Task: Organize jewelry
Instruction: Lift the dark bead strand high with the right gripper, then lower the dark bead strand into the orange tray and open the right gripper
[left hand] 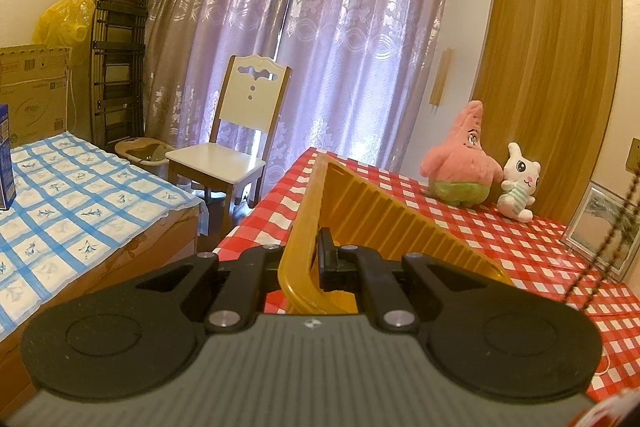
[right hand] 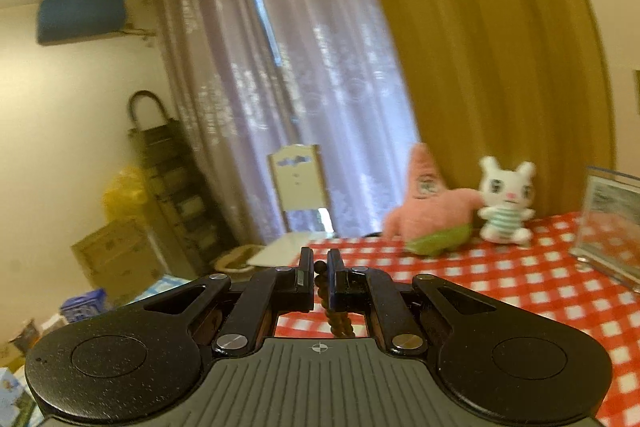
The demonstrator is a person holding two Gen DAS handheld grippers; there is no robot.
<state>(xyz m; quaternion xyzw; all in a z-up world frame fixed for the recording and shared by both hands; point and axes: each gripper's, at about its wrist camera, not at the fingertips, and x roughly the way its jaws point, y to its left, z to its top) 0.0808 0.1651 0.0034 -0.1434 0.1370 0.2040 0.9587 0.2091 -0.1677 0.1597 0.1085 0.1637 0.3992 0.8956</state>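
Observation:
My left gripper is shut on the rim of a yellow ribbed plastic tray and holds it tilted over the red checked table. My right gripper is shut on a string of dark brown beads that hangs down between the fingers above the table. The same bead string hangs at the right edge of the left wrist view.
A pink starfish plush and a white rabbit plush stand at the table's back. A framed picture stands at the right. A white chair and a bed with a blue checked cover are to the left.

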